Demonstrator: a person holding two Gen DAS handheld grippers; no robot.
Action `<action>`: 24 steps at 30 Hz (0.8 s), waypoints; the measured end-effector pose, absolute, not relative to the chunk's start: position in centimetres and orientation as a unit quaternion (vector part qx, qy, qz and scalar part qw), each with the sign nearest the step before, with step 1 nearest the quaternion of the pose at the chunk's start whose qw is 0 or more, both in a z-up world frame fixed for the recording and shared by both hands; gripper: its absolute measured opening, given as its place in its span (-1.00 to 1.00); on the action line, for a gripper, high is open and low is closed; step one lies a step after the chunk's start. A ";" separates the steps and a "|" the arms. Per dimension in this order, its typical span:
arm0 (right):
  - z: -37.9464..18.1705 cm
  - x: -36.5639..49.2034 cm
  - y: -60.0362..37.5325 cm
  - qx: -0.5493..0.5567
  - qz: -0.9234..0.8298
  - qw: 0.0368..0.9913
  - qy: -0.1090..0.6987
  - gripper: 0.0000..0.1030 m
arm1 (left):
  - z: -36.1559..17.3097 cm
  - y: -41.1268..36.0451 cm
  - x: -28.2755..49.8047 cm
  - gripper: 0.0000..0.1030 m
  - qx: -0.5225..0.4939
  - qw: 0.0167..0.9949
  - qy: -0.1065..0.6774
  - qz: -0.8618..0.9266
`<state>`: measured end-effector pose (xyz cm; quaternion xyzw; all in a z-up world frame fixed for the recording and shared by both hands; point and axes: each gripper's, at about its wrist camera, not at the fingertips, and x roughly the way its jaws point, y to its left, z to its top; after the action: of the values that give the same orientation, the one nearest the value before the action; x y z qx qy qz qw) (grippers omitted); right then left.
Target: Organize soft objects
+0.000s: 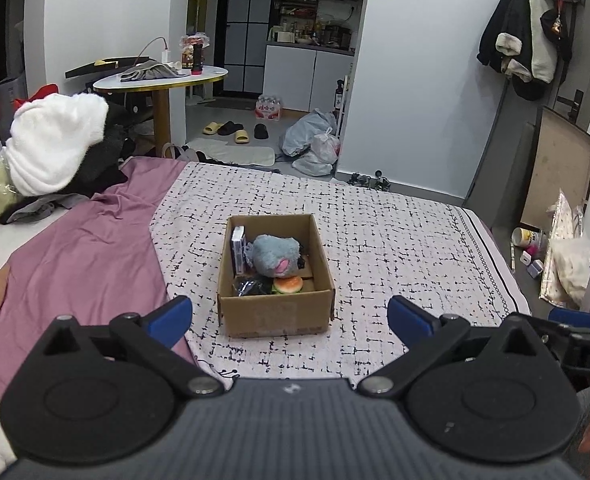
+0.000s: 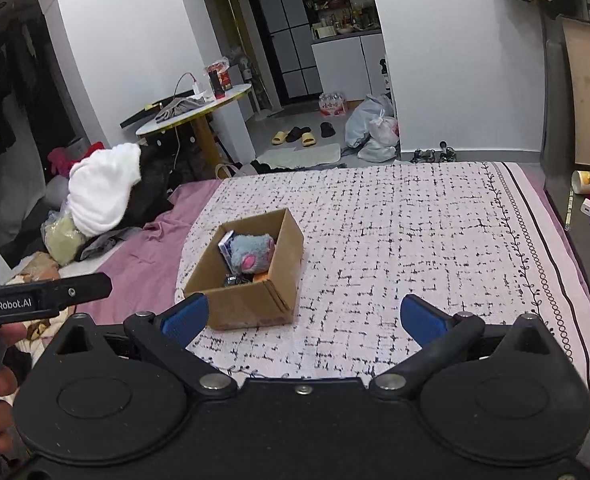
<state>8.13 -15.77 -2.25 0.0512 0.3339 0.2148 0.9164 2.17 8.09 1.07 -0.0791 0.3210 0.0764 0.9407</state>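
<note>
Soft objects, boxed: one open cardboard box (image 1: 275,312), rectangular, plain brown corrugated walls, flaps down, standing on the bed near the seam between two covers. Contents, as far as I can see: a blue-grey plush toy (image 1: 274,255), fuzzy pile, rounded, with a pink patch facing up; a small squashy burger toy (image 1: 288,285), tan bun over a green edge, at the near wall; a crinkled black glossy item (image 1: 251,286) beside it, kind not readable; a flat white and blue carton (image 1: 238,249) standing on edge against the left wall

Beneath the box: a white quilted bedspread (image 1: 395,240) with a broken black grid print and a chain border. To its left, a smooth mauve sheet (image 1: 75,248), loosely creased

My left gripper (image 1: 291,316): both blue fingers spread wide, nothing between them, held just short of the box's near wall. My right gripper (image 2: 303,316): likewise spread and empty, over the bedspread, the box off to its left front. From the right wrist view the left tool's black body (image 2: 43,300) shows at the left edge

Further out: a heap of clothing at the bed's far left, topped by a white fleecy bundle (image 1: 55,144); a round white-topped table (image 1: 163,76) on a wooden pedestal, a grey cloth draped on it; slippers (image 1: 231,130) on the floor; knotted plastic bags (image 1: 315,140) by the doorway; dark coats (image 1: 531,36) hanging on the right wall
</note>
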 end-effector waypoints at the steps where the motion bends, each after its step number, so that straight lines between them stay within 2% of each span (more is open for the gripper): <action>1: -2.3 8.0 -15.7 0.048 0.215 0.916 0.334 1.00 | 1.1 8.1 2.2 1.00 -0.080 0.940 0.322 0.076; 24: -2.0 7.3 -16.0 0.049 0.209 0.923 0.321 1.00 | 0.8 8.0 1.8 1.00 -0.069 0.943 0.317 0.074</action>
<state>7.27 -16.02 -2.04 0.0492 0.3206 0.2092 0.9225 1.84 7.95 0.77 -0.0694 0.3170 0.0739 0.9430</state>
